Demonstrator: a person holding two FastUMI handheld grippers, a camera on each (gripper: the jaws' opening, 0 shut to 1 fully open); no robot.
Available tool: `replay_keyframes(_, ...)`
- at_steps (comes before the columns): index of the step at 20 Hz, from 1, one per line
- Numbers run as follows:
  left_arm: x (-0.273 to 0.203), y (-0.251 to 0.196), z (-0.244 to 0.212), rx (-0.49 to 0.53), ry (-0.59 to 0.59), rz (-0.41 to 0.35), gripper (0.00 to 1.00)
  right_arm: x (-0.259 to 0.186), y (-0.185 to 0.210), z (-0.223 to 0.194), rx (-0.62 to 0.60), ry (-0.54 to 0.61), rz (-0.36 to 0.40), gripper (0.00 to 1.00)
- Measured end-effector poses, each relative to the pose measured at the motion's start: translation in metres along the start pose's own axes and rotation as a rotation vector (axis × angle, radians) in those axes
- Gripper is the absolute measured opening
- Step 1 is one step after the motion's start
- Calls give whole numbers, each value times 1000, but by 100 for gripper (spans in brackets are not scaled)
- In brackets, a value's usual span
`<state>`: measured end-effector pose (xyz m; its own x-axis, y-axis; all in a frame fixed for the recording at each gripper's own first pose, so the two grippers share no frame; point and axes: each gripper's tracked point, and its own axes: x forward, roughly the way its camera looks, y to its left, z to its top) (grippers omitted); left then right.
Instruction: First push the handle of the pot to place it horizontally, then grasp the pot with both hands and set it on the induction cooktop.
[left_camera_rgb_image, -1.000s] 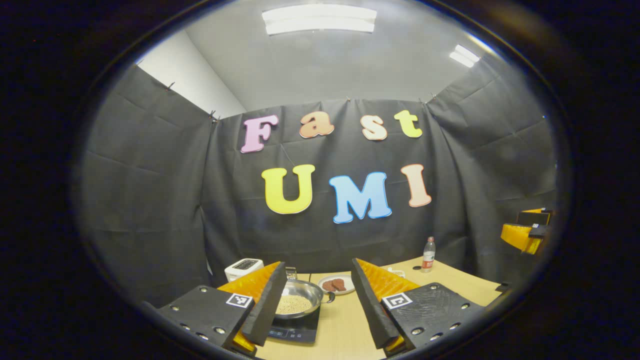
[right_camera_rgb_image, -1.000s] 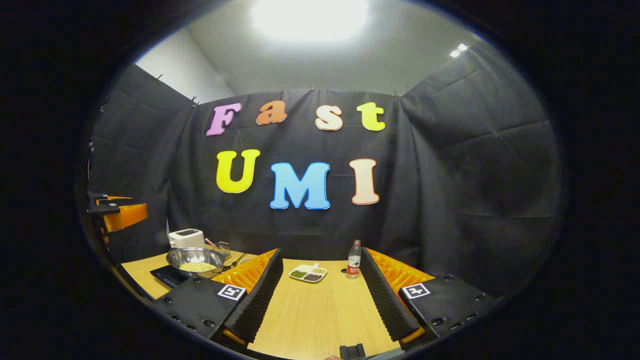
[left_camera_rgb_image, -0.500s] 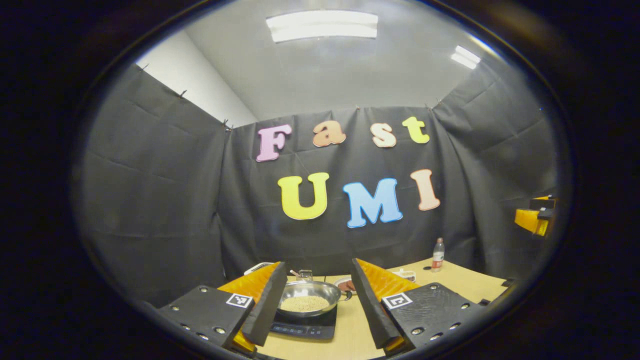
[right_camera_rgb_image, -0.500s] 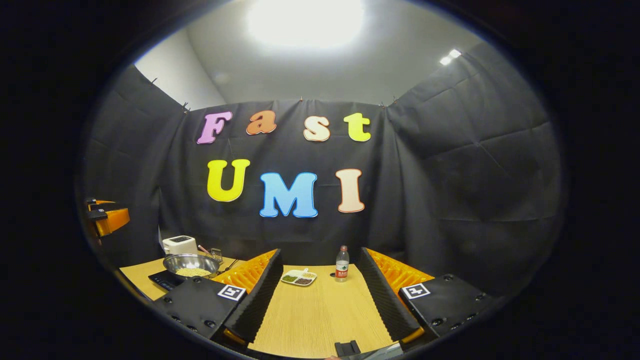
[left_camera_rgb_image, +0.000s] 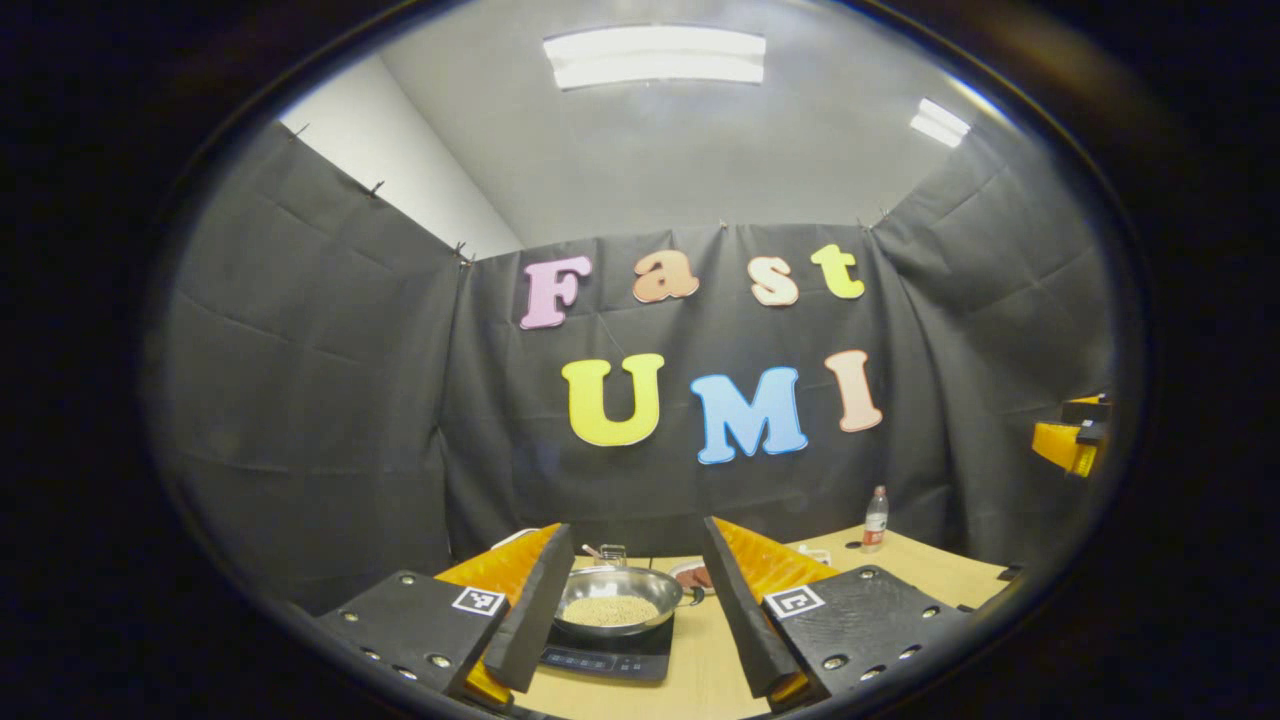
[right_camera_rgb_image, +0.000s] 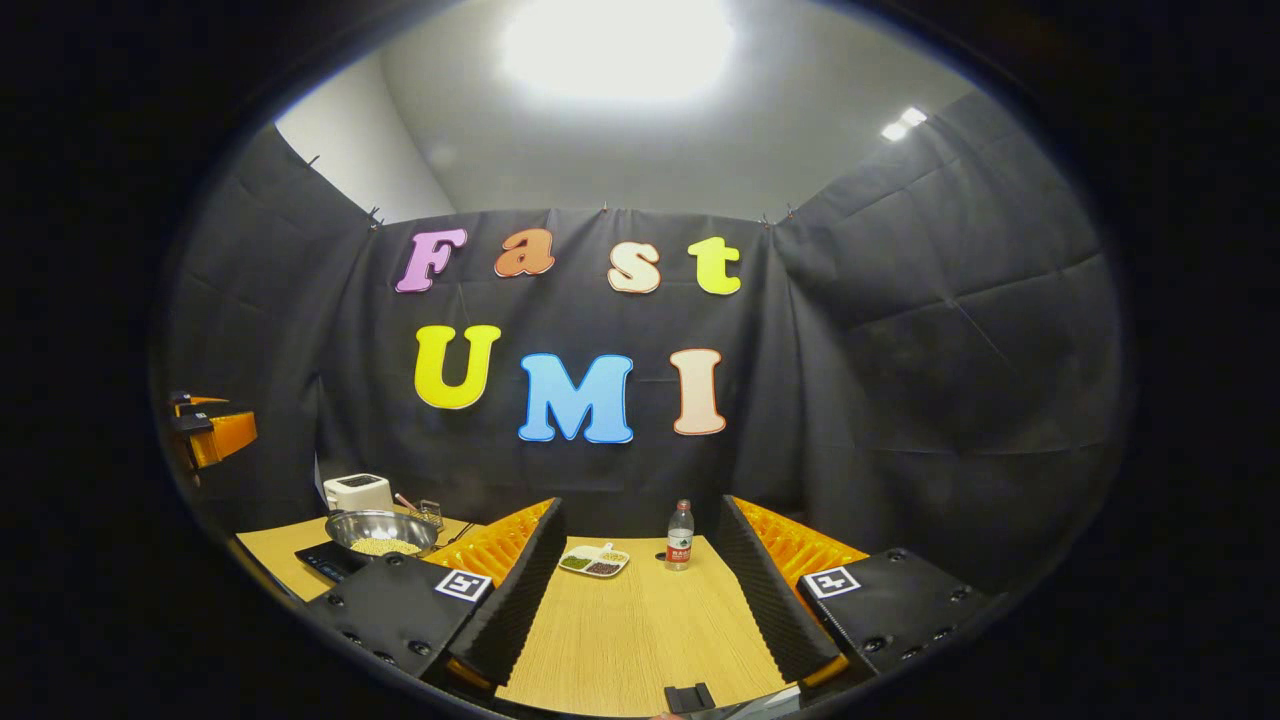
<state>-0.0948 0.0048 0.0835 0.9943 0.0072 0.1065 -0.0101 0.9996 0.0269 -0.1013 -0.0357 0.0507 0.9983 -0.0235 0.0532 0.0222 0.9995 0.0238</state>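
A steel pot (left_camera_rgb_image: 618, 599) holding pale grains sits on the black induction cooktop (left_camera_rgb_image: 608, 656); its dark handle (left_camera_rgb_image: 692, 594) points right. My left gripper (left_camera_rgb_image: 628, 615) is open, raised and pulled back from the pot, which shows between its fingers. In the right gripper view the pot (right_camera_rgb_image: 384, 531) and the cooktop (right_camera_rgb_image: 325, 560) lie at the far left of the wooden table (right_camera_rgb_image: 640, 635). My right gripper (right_camera_rgb_image: 640, 598) is open over bare table, holding nothing. The other gripper (right_camera_rgb_image: 215, 432) hangs at that view's left edge.
A white toaster (right_camera_rgb_image: 357, 491) stands behind the pot. A divided dish of beans (right_camera_rgb_image: 594, 561) and a water bottle (right_camera_rgb_image: 679, 535) sit mid-table. A small plate (left_camera_rgb_image: 692, 574) lies right of the pot. Black cloth walls enclose the table.
Both grippers have drawn back slightly and stayed open. In the left gripper view the pot and cooktop have shifted rightwards to between the fingers. The pot has not moved on the cooktop.
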Motion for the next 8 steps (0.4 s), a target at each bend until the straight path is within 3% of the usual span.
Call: replay_keyframes(8, -2, 4, -4, 5, 12, 22, 75, -2, 9, -3, -44, 0, 18, 97)
